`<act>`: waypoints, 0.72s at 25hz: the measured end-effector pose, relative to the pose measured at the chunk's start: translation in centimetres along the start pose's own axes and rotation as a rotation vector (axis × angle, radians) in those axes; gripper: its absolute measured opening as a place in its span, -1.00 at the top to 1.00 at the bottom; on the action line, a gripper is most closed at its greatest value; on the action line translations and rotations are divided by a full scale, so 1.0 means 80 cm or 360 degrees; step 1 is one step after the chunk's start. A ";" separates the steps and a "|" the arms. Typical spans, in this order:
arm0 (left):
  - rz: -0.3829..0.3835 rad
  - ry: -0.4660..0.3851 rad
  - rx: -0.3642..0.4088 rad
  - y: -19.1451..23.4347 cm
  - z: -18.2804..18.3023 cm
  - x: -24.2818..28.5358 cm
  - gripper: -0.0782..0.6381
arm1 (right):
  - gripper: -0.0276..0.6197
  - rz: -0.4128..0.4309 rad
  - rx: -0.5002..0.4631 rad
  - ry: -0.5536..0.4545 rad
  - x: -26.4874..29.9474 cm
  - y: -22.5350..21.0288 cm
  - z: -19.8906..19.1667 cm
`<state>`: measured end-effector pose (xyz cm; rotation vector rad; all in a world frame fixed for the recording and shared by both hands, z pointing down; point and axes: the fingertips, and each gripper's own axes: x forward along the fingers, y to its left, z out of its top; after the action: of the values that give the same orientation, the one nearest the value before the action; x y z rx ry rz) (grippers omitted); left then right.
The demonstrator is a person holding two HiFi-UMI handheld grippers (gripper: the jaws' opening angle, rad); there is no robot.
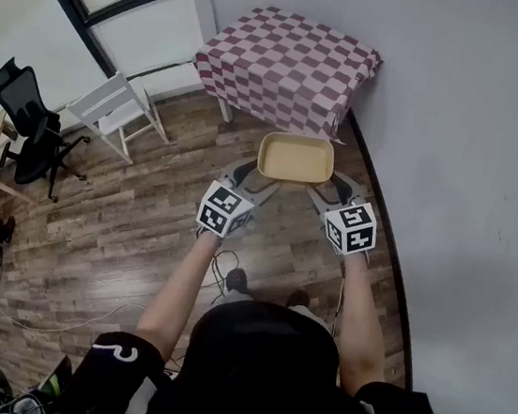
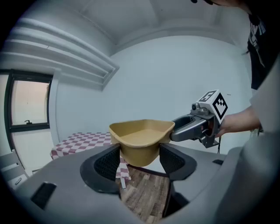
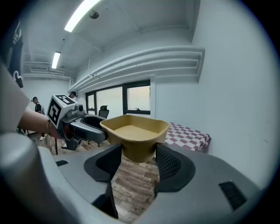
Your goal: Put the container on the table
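Observation:
A tan, empty, rounded-rectangular container (image 1: 296,159) hangs in the air above the wooden floor, carried between both grippers. My left gripper (image 1: 255,178) is shut on its left end, and my right gripper (image 1: 330,188) on its right end. In the left gripper view the container (image 2: 141,140) sits wedged between the two dark pads, with the right gripper (image 2: 192,127) gripping its far side. The right gripper view shows the same container (image 3: 134,135) between its pads, with the left gripper (image 3: 83,124) opposite. The table (image 1: 287,63), under a red-and-white checked cloth, stands just beyond the container.
A grey wall (image 1: 470,182) runs close along the right. A white chair (image 1: 115,116) and a black office chair (image 1: 25,114) stand at the left by the windows. Cables (image 1: 223,268) trail on the floor near the person's feet.

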<state>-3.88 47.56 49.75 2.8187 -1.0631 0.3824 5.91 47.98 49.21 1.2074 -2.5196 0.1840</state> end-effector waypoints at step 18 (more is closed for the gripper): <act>-0.0089 -0.0033 -0.0041 0.082 -0.033 -0.058 -0.03 | 0.11 -0.0099 -0.0016 0.0068 0.074 0.073 0.019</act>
<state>-12.11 46.04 51.10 2.8288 -0.9833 0.3320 -2.43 46.97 50.05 1.2629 -2.4400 0.1797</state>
